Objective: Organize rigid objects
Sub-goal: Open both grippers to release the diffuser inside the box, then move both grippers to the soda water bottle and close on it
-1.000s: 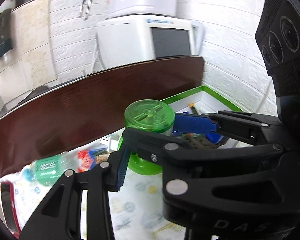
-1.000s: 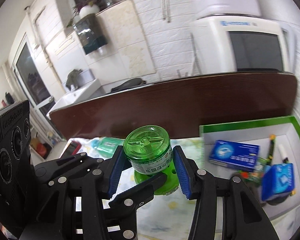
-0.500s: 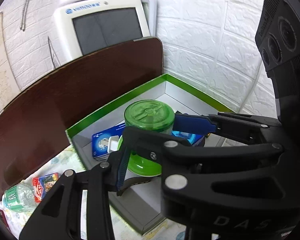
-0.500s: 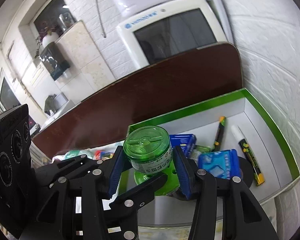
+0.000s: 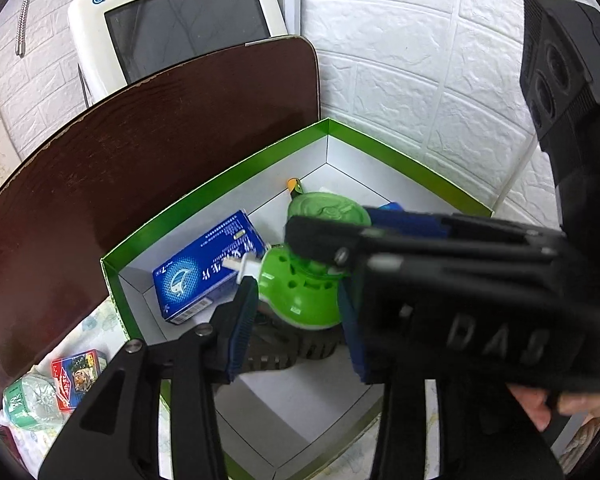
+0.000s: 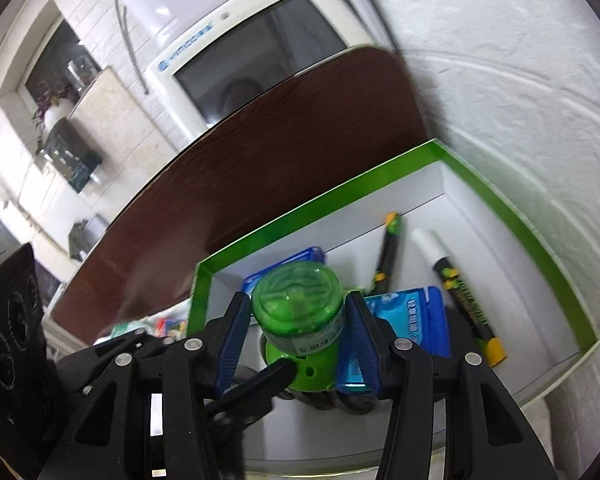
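A green plug-in device with a clear green bottle [image 5: 300, 284] [image 6: 298, 304] is held over the green-rimmed white box [image 5: 220, 176] [image 6: 532, 236]. My right gripper [image 6: 296, 340] is shut on the bottle part. My left gripper [image 5: 296, 316] has its pads at the device's green base, left pad [image 5: 242, 320] close beside it; contact is unclear. The device is tilted, its plug pointing left over a blue carton [image 5: 204, 268].
In the box lie the blue carton, a blue packet [image 6: 404, 320], two markers [image 6: 464, 300] and a dark item under the device. A dark wooden board [image 5: 140, 140] stands behind the box. A small bottle [image 5: 28, 400] and red packet [image 5: 76, 376] lie on the cloth at left.
Both grippers carried the green device from above the cloth rightward over the box and lowered it. The device has tilted and the left jaws now look wider around its base.
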Available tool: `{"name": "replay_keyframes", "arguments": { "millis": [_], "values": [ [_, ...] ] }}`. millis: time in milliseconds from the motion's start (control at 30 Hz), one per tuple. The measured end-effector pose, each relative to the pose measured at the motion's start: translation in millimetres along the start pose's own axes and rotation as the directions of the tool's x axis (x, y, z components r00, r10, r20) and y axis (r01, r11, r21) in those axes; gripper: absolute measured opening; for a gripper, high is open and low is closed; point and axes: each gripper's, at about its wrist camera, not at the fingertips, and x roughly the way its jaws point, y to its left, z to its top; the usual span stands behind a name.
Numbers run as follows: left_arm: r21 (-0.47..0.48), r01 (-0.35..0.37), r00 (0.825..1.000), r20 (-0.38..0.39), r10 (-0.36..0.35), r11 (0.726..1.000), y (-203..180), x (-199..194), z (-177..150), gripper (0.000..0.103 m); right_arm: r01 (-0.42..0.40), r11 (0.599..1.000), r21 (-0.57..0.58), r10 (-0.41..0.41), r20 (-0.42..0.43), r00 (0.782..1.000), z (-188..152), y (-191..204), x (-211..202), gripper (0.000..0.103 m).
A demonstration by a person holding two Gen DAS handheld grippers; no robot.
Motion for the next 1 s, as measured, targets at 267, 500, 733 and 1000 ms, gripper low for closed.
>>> {"name": "replay_keyframes", "arguments": {
  "millis": [267, 500, 733, 1000],
  "values": [
    [-0.024, -0.031, 0.999, 0.014, 0.032, 0.999, 9, -12, -7, 0.043, 0.048, 0.997, 0.055, -0.051, 0.054, 0.997, 5, -12, -16, 0.051],
    [-0.106, -0.101, 0.993, 0.047, 0.106, 0.989, 44, -44, -31, 0.057, 0.038, 0.998, 0.04, -0.04, 0.062, 0.997, 5, 3, -21, 0.051],
    [-0.232, -0.183, 0.979, 0.048, 0.199, 0.955, 100, -76, -64, 0.057, -0.007, 1.0, -0.031, 0.008, 0.036, 0.999, -1, 46, -13, 0.051],
    [-0.427, -0.299, 0.941, 0.014, 0.337, 0.853, 180, -115, -125, 0.072, -0.09, 0.983, -0.158, 0.081, -0.062, 0.995, -18, 116, 19, 0.055]
  ]
}}
